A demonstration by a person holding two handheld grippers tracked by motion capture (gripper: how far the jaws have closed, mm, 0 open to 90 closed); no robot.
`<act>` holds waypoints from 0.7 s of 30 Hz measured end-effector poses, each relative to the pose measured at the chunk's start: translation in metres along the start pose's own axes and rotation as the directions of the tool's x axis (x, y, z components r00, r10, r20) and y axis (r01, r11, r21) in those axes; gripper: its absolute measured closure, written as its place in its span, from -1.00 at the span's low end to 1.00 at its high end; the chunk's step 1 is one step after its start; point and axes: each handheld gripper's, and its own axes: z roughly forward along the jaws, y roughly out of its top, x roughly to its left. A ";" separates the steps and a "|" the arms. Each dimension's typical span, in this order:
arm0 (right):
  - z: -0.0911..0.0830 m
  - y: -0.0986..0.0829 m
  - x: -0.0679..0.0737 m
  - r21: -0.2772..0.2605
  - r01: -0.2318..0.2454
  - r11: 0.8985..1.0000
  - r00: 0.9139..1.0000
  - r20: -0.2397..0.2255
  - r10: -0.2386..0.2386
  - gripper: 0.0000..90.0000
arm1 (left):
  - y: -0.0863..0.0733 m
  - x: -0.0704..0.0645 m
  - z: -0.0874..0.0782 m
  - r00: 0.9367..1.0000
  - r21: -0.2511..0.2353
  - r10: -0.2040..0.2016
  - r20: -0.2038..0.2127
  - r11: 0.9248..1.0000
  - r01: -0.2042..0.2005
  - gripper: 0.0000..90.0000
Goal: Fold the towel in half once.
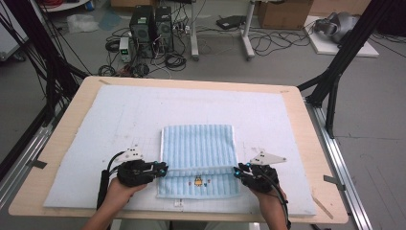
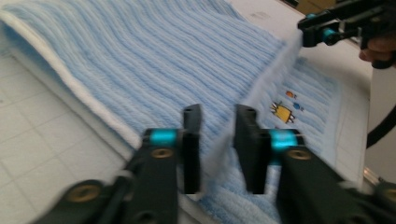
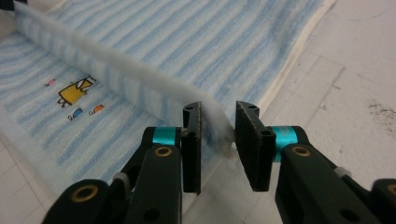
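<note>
Centrally, in the lower middle of the high view, a light blue ribbed terry towel with white edging [image 1: 198, 148] lies on a pale blue foam mat [image 1: 124, 120] that covers a light wooden table [image 1: 72, 110]. Its upper layer is folded over, and the folded edge runs across the frame between the two grippers; below that edge a small yellow embroidered figure [image 1: 198, 181] shows on the lower layer. A white tag sits at the towel's bottom hem, too small to read.

At lower left, the left gripper [image 1: 162, 167] has its jaws spread, with the fluffy fold edge lying between them; the left gripper view is blurred, so contact is hard to judge. At lower right, the right gripper [image 1: 238, 170] also stands parted, the towel's corner between its jaws and brushing the left one. Both forearms are cut off by the bottom frame edge.
</note>
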 end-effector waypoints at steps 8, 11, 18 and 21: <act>-0.007 0.004 -0.011 -0.100 -0.063 0.993 0.998 0.020 0.065 0.37 | 0.002 0.022 -0.009 0.993 -0.050 -0.072 -0.088 0.996 0.068 0.12; -0.002 0.005 -0.013 -0.091 -0.063 0.994 0.997 0.034 0.066 0.30 | 0.004 0.029 -0.008 0.990 -0.057 -0.090 -0.106 0.995 0.084 0.11; 0.023 0.019 -0.021 -0.076 -0.061 0.995 0.994 0.083 0.068 0.16 | 0.019 0.054 0.011 0.972 -0.027 -0.159 -0.170 0.987 0.157 0.04; 0.036 0.025 -0.027 -0.067 -0.057 0.996 0.992 0.107 0.064 0.18 | 0.023 0.062 0.020 0.965 -0.026 -0.174 -0.196 0.985 0.172 -0.01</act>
